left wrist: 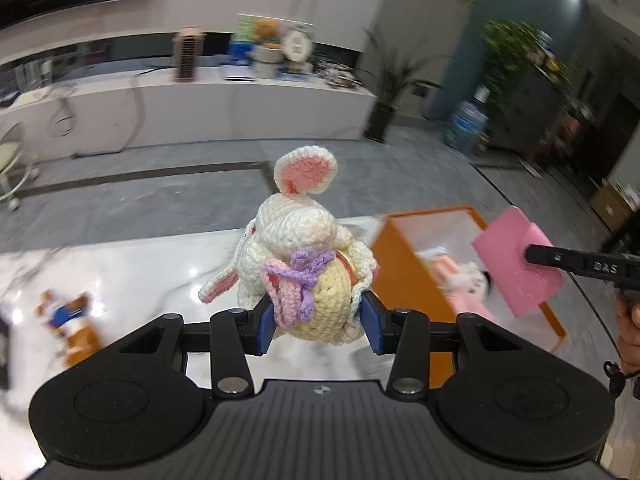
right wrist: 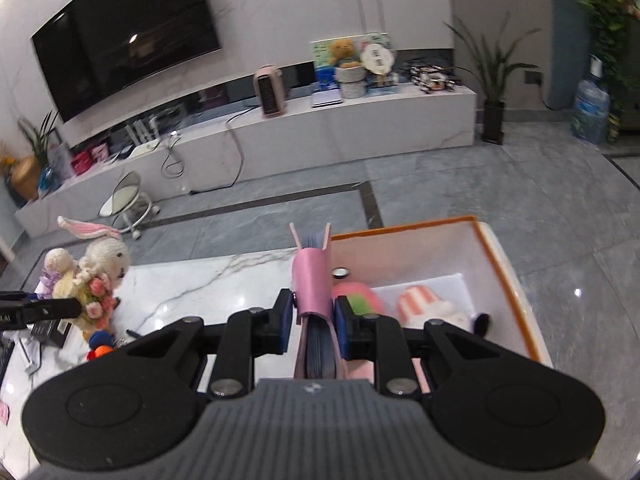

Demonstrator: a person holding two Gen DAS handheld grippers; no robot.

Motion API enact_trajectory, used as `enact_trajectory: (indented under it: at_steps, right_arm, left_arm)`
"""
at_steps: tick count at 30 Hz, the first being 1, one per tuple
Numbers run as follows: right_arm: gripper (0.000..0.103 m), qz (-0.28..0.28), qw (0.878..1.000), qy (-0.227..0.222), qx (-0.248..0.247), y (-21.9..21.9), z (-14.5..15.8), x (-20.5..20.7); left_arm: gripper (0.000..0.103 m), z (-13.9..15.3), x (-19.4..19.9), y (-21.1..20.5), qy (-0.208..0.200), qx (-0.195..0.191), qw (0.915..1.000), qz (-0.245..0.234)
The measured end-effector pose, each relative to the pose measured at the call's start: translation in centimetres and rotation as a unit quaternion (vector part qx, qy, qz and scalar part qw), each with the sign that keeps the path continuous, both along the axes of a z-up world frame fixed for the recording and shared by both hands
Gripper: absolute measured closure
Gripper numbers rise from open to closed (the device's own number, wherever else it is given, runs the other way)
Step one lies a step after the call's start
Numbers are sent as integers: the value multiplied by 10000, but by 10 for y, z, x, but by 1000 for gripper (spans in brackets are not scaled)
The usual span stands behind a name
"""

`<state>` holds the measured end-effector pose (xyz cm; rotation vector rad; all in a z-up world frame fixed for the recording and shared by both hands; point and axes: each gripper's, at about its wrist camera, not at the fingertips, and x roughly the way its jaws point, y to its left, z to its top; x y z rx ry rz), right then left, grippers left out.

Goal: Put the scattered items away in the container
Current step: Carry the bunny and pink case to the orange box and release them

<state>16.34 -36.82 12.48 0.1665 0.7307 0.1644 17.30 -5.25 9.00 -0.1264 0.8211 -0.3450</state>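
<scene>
Gripping a crochet bunny [left wrist: 304, 264] and pink notebook [right wrist: 314, 284] near the orange box [right wrist: 516, 280].
</scene>
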Motion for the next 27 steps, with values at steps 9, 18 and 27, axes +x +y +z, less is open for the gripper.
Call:
enact_trajectory:
  at_steps: [9,18,27]
  right_arm:
    - [79,-460,9989,108,20,-56,-14,-3]
    - [79,-652,9975,267,46,-85,-33,3]
    - [79,-621,9970,437,109,-90,-50,12]
  left_arm:
    - [52,-11,23,-102,64,141,9970,-762]
    - [52,-18,39,-164,97,146,9928,-1181]
    - [52,-40,62,-213,294,256,9905,-1321]
